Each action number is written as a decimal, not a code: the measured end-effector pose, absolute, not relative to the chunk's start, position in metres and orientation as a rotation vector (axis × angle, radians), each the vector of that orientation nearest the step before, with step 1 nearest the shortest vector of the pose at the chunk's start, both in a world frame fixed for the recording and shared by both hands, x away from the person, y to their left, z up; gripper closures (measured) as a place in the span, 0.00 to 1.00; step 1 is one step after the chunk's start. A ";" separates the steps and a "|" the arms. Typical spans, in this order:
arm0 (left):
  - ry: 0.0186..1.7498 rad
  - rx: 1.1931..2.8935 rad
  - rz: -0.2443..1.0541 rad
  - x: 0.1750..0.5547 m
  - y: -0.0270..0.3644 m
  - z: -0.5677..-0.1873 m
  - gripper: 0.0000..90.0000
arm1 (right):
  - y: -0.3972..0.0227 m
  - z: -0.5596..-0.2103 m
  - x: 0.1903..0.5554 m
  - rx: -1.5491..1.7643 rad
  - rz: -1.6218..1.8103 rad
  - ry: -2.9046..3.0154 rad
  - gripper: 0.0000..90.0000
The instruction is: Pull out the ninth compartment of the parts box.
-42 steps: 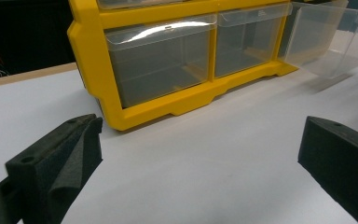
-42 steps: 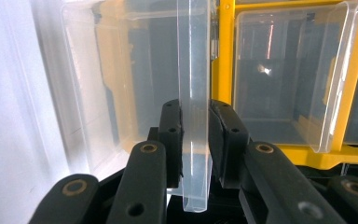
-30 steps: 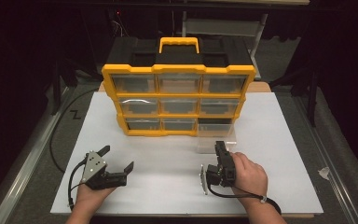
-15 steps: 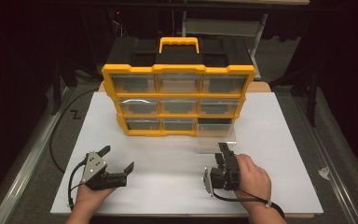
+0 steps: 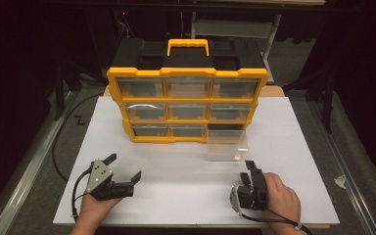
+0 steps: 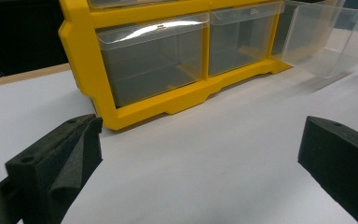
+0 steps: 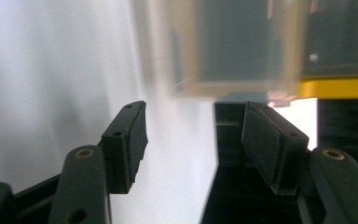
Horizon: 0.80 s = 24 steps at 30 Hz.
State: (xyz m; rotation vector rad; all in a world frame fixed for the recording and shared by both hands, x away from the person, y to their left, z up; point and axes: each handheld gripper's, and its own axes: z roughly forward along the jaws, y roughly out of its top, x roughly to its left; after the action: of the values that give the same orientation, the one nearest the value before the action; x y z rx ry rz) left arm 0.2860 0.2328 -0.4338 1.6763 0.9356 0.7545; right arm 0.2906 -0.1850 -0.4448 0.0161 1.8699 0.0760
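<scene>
High view alone reveals organizer (image 5: 187, 85) handle (image 5: 188, 45).

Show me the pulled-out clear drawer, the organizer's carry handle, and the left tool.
Clear drawer (image 5: 226, 145), high view, on its front wall.
Carry handle (image 5: 188, 43), high view, on the top bar of the yellow grip.
Left tool (image 5: 123, 166), high view, midway between its two open fingertips.

Glossy yellow plastic organiser (image 5: 187, 73) with clear plastic drawers (image 6: 151, 58) on a matt white tabletop (image 5: 176, 166).
</scene>
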 end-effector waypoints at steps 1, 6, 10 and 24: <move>0.937 1.674 0.753 0.286 0.233 -0.434 0.00 | -0.187 -0.447 0.290 0.023 0.072 1.891 0.45; 0.941 1.677 0.750 0.286 0.232 -0.435 0.00 | -0.188 -0.445 0.293 0.038 0.080 1.884 0.44; 0.944 1.677 0.751 0.287 0.232 -0.436 0.00 | -0.190 -0.442 0.294 0.041 0.094 1.878 0.43; 0.944 1.670 0.745 0.284 0.234 -0.436 0.00 | -0.187 -0.441 0.294 0.042 0.103 1.894 0.20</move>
State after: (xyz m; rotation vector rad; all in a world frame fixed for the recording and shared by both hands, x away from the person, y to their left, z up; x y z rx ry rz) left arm 0.2844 0.2341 -0.4359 1.6703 0.9443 0.7454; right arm 0.2940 -0.1873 -0.4409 0.0419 1.8937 0.1031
